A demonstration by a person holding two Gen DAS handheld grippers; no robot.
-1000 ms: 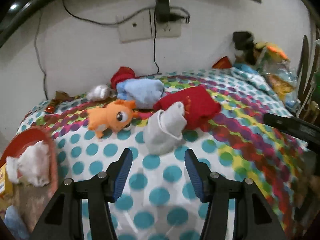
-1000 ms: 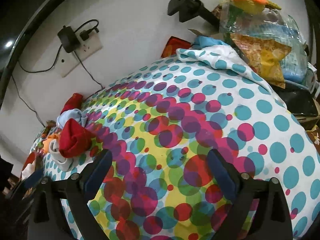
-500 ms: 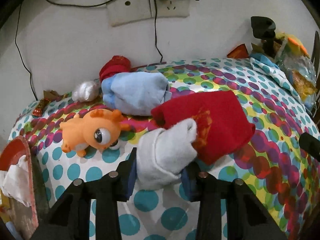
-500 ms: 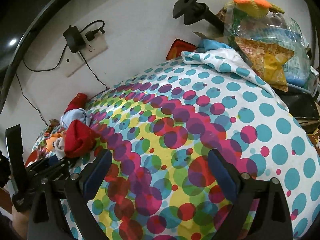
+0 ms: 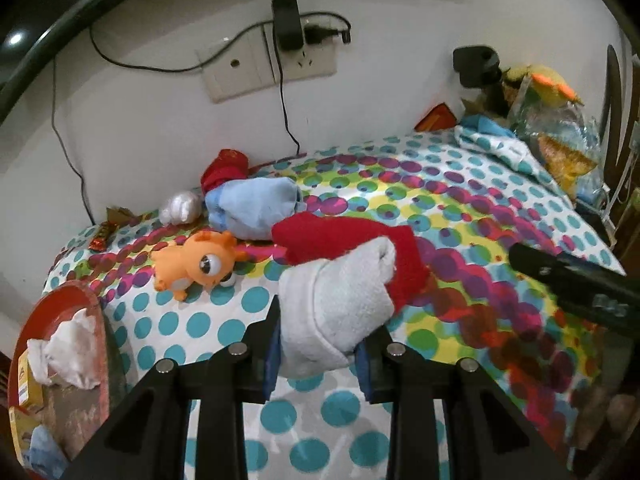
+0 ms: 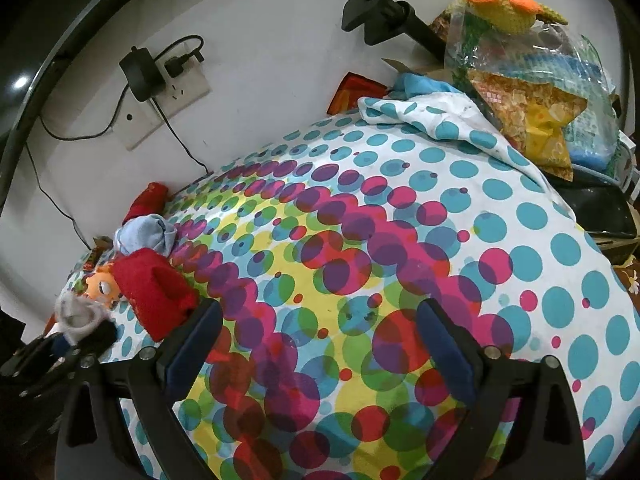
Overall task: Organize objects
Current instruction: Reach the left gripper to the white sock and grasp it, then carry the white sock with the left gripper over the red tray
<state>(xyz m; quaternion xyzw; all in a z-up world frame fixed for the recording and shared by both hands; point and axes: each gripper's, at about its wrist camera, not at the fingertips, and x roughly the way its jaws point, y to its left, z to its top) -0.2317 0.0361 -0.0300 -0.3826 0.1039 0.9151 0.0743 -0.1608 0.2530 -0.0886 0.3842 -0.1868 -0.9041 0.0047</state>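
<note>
My left gripper [image 5: 320, 344] is closing its jaws on a grey sock [image 5: 336, 300], and the blue pads press its folded end from both sides. The sock's far end rests against a red cloth [image 5: 360, 236] on the dotted bedsheet [image 5: 460, 200]. Behind them lie an orange plush toy [image 5: 196, 264], a light blue cloth [image 5: 256, 208] and a red sock [image 5: 224, 168]. In the right wrist view, my right gripper [image 6: 320, 312] stands open over the sheet with nothing between its fingers. The left gripper [image 6: 80, 332] with the grey sock [image 6: 76, 312] shows at the lower left there.
A red basket [image 5: 60, 304] holding white tissue and boxes sits at the bed's left edge. A white bundle [image 5: 182, 208] and a candy wrapper [image 5: 102, 236] lie near the wall. Plastic snack bags [image 6: 532, 92] and a black mount [image 6: 384, 16] crowd the far right corner.
My left gripper moved forward to the grey sock, closed on it, and has drawn it up and back a little. The right gripper has stayed where it was.
</note>
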